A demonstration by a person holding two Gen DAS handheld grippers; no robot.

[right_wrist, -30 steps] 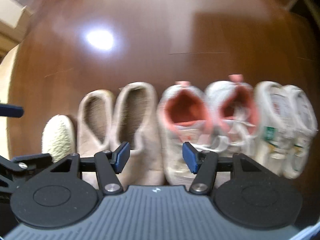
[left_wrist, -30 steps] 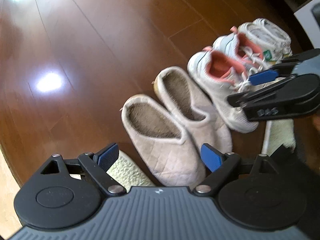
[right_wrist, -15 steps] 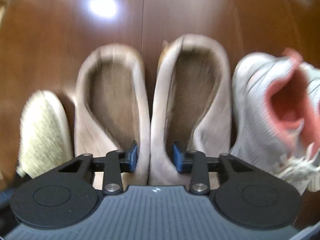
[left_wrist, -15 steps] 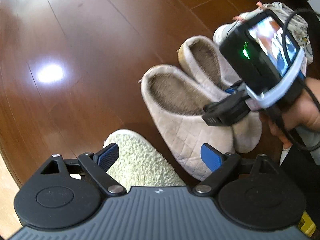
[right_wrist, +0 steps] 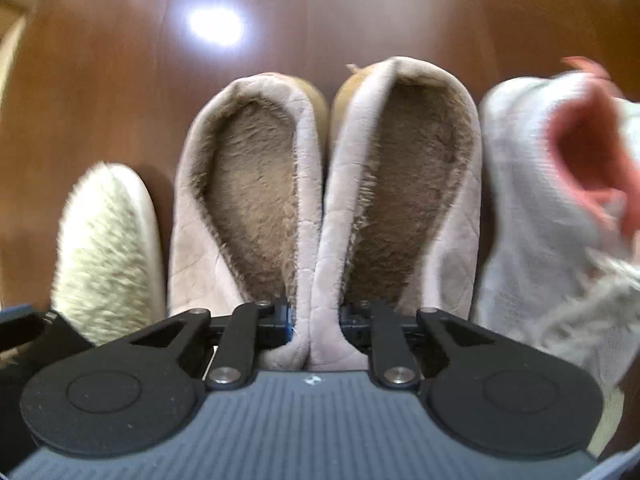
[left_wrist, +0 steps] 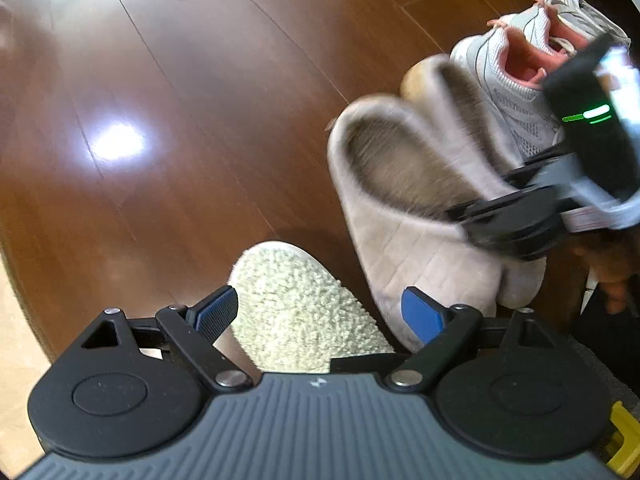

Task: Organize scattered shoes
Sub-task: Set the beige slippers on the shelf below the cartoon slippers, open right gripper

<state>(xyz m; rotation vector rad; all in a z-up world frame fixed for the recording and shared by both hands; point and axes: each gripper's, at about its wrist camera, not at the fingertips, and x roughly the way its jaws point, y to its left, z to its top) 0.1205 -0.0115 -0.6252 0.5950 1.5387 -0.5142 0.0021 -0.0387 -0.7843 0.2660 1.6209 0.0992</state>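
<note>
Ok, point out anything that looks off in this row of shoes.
The cream fleece slipper sits alone at the row's left end; no mate shows in either view. The right gripper has just closed its jaws, pinching the two beige slippers together by their inner walls. Nothing looks damaged.

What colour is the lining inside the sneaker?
Coral pink, inside the white sneaker; clearest in the right wrist view.
</note>
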